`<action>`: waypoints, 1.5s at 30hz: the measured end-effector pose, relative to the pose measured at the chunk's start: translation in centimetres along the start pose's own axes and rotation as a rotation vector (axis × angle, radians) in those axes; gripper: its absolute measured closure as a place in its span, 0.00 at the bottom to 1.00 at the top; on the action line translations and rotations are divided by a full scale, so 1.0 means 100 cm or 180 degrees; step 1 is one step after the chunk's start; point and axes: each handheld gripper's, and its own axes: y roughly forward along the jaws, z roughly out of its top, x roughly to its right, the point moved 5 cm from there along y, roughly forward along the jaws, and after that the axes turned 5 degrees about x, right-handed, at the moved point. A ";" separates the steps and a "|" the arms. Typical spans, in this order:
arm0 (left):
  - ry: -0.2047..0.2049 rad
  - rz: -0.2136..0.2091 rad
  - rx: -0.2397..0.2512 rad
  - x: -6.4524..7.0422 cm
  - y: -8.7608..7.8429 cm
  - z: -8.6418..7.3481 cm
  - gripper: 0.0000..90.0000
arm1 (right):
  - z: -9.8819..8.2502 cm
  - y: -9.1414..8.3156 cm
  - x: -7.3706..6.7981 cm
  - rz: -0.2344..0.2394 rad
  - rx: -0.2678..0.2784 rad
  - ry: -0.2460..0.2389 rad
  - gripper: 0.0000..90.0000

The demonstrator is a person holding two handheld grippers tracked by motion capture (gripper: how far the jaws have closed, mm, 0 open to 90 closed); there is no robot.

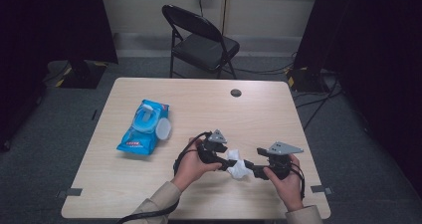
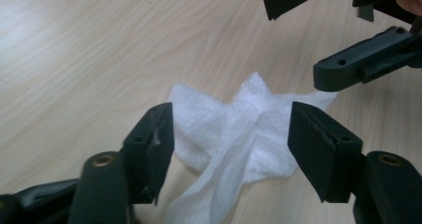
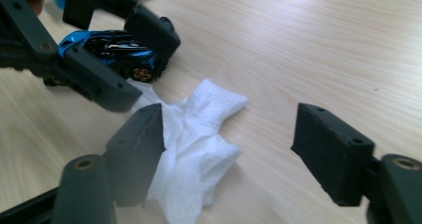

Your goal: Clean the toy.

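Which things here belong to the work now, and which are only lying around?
In use:
white wipe
left claw, open
right claw, open

Lying about:
blue wipes pack
blue toy car
folding chair

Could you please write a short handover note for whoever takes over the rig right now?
Left claw: open, jaws either side of the crumpled white wipe, not pressing it.
Right claw: open, facing the left one across the wipe.
Wipe lies loose on the table; blue wipes pack sits to the left, lid open.
Done: one wipe is out.
Left: probably regrasp the wipe.
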 end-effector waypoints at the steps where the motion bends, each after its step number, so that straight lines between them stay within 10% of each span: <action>1: 0.0007 0.0033 0.0013 -0.002 -0.004 0.000 0.36 | 0.000 0.002 -0.002 0.0028 -0.0009 -0.0009 0.35; 10: -0.0052 0.0332 0.0037 -0.022 -0.037 -0.018 0.26 | 0.002 0.020 -0.017 0.0235 -0.0147 -0.0082 0.56; 20: -0.0074 0.0638 -0.0005 -0.041 -0.057 -0.039 0.19 | -0.012 0.043 -0.018 0.0206 -0.0368 -0.0122 0.54; 45: -0.0132 0.0704 -0.0259 -0.055 -0.015 -0.056 0.18 | -0.020 0.056 -0.023 0.0258 -0.0514 -0.0193 0.66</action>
